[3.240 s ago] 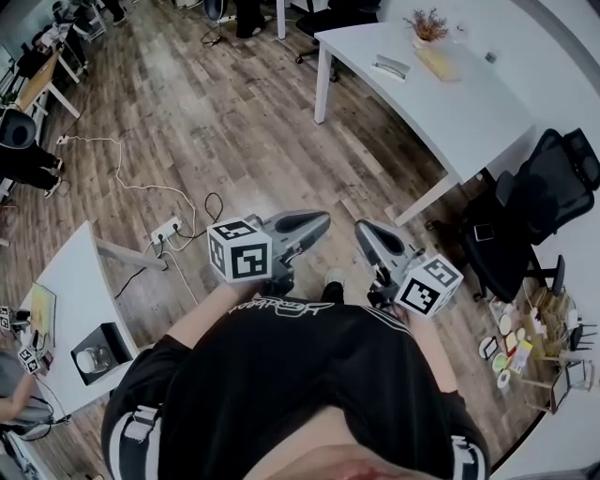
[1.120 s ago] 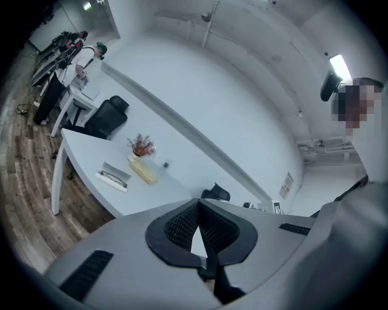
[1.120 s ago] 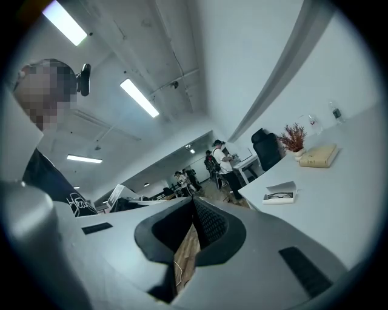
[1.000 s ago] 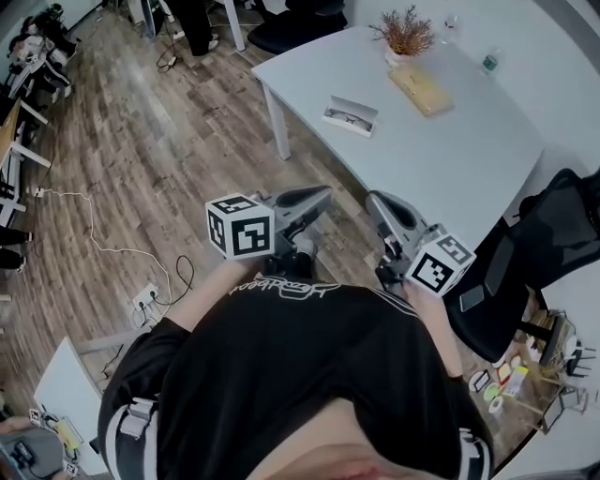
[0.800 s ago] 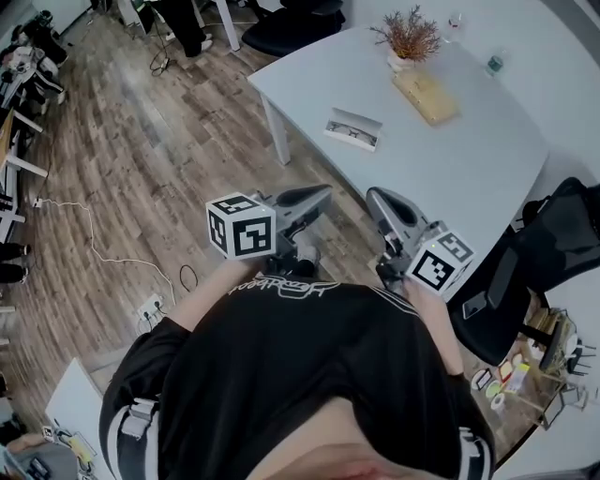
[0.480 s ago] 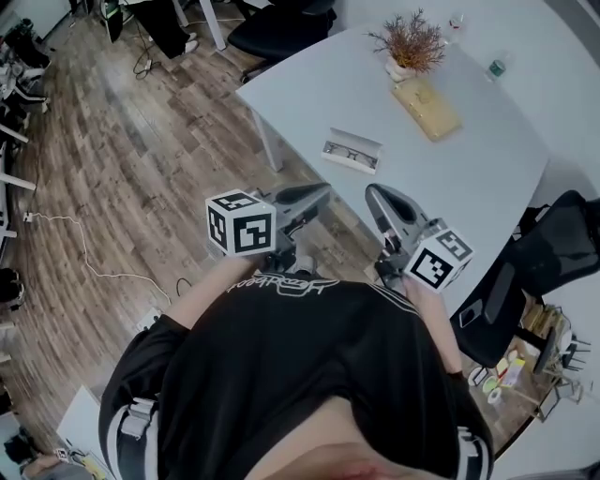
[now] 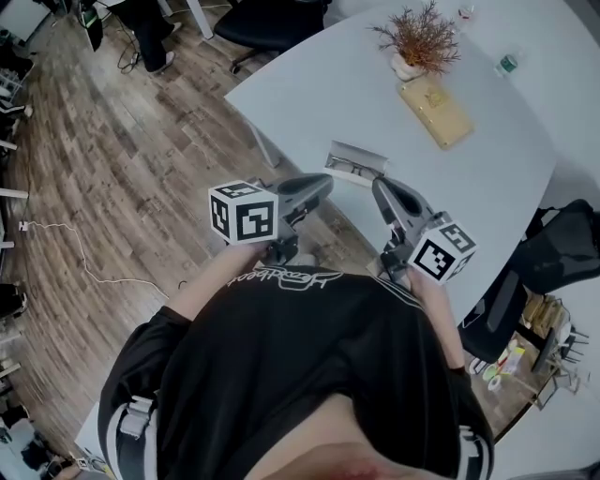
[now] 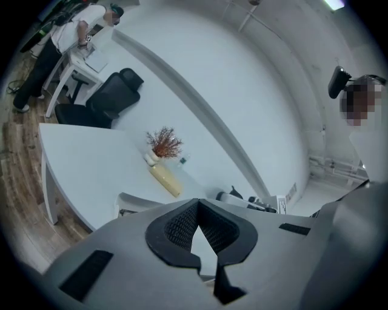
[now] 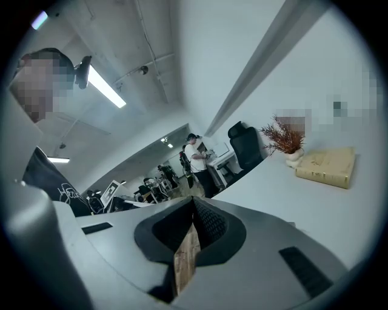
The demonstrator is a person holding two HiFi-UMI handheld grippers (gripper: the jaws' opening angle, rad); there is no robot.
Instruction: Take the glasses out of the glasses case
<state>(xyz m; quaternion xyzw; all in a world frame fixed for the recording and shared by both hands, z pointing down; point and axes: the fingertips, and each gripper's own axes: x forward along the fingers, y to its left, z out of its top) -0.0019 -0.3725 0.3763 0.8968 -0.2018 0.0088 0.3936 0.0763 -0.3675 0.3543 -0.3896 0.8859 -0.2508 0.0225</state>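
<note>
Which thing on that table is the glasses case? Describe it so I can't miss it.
Start at the big white table. Near its front edge lies the glasses case: a flat, pale, open box with dark-framed glasses inside. The dried plant, tan book and small bottle sit farther back.

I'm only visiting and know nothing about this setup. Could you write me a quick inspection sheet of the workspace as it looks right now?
Surface: white table, mostly bare.
Job's things: open glasses case near the table's edge, glasses inside it.
Clutter: potted dried plant, yellowish book and small bottle, all apart from the case.
Grippers: left gripper and right gripper both shut and empty, held near the case without touching it.
Cables: one thin cable on the floor, away from the table.
Surroundings: wooden floor, black office chair, a person standing in the distance.
</note>
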